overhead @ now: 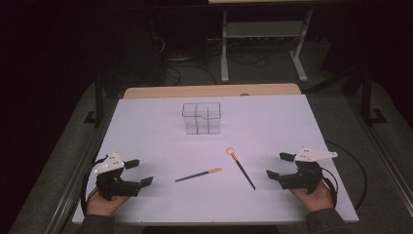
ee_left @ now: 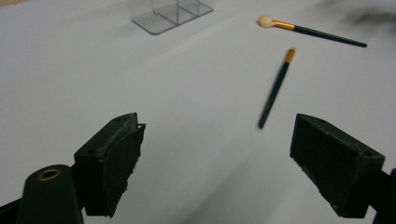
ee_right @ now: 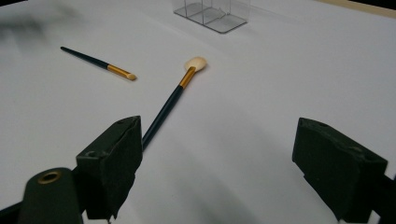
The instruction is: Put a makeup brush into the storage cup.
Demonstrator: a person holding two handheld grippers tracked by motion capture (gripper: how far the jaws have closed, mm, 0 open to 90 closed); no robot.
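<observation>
1. At the far left we see the left gripper (overhead: 140, 172) resting low on the white table (overhead: 146, 122), its jaws spread wide with nothing between them.
2. Next comes the small flat brush (overhead: 198, 174), lying flat on the table with its gold ferrule pointing right, well apart from the left gripper.
3. Behind it, toward the far edge, we see the clear organizer (overhead: 202, 117), standing upright with its compartments empty.
4. Further right lies the round-headed brush (overhead: 240, 167), its pale head pointing away from us and its dark handle running toward the right gripper.
5. The right gripper (overhead: 279, 165) sits at the far right, jaws wide apart and holding nothing, near that handle's end.
</observation>
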